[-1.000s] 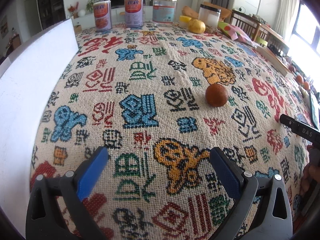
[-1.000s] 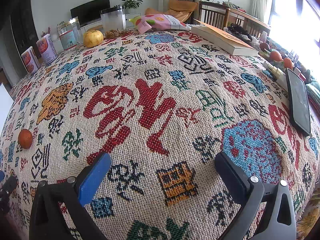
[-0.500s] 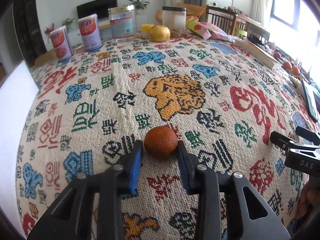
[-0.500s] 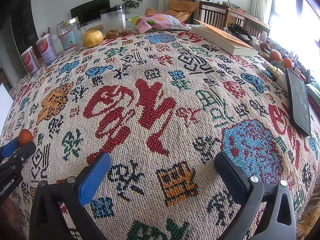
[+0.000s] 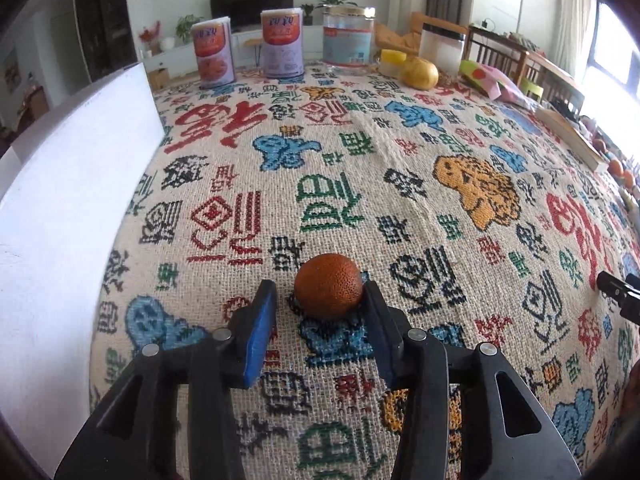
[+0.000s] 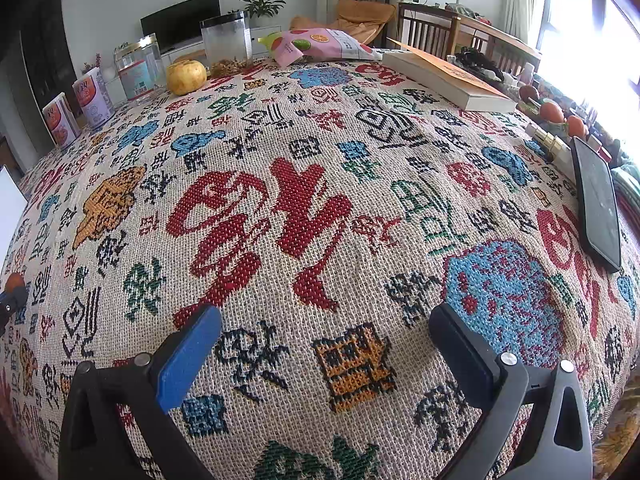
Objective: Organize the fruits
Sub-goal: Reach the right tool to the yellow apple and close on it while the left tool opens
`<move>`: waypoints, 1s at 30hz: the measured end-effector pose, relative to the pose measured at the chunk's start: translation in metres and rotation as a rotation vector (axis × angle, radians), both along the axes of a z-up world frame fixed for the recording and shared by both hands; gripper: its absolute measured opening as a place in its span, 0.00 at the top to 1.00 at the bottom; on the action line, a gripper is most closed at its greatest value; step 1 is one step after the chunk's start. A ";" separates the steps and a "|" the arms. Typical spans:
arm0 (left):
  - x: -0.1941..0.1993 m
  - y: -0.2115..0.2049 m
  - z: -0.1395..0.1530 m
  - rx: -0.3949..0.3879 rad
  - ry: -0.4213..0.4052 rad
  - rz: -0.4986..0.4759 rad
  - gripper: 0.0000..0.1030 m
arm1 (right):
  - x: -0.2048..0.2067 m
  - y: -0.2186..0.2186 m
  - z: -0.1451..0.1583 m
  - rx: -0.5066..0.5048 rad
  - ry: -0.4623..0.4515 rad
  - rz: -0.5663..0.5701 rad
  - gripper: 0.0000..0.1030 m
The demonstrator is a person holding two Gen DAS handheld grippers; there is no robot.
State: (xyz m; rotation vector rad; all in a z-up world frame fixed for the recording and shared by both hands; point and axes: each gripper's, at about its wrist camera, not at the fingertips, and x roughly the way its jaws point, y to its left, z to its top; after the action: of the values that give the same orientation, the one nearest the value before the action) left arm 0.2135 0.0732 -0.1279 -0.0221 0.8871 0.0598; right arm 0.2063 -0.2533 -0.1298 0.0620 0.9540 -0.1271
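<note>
A small rough-skinned orange (image 5: 328,286) lies on the patterned tablecloth (image 5: 360,184). My left gripper (image 5: 318,300) is around it with jaws partly open: the right pad touches the orange, the left pad (image 5: 262,326) stands a small gap away. The orange also shows at the far left edge of the right wrist view (image 6: 14,280). My right gripper (image 6: 324,336) is wide open and empty above the cloth. A yellow fruit (image 5: 418,73) sits at the table's far side, also in the right wrist view (image 6: 186,77).
A white box wall (image 5: 68,208) stands at the left. Two cans (image 5: 212,56), a glass jar (image 5: 347,40) and a plastic jar (image 6: 227,44) line the far edge. A snack bag (image 6: 320,44), a book (image 6: 448,80), a phone (image 6: 598,204) and more fruits (image 6: 552,112) lie right.
My left gripper closed in on the orange, then swung left toward the white box; its jaws have now widened, leaving a gap at the left pad. The right gripper barely moved.
</note>
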 end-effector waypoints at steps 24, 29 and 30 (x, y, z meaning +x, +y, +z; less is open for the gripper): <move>0.006 0.006 -0.007 0.000 0.042 0.075 0.03 | 0.199 0.075 0.015 0.149 -0.036 0.316 0.02; 0.006 0.006 -0.008 -0.001 0.042 0.076 0.02 | 0.293 0.114 0.020 0.157 -0.087 0.329 0.07; 0.006 0.006 -0.008 -0.001 0.042 0.076 0.02 | 0.309 0.120 0.021 0.166 -0.093 0.315 0.07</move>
State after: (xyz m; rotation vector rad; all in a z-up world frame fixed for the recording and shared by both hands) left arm 0.2200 0.0791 -0.1359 -0.0554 0.9285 0.1310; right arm 0.5153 -0.1334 -0.1086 0.0692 0.8693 0.2447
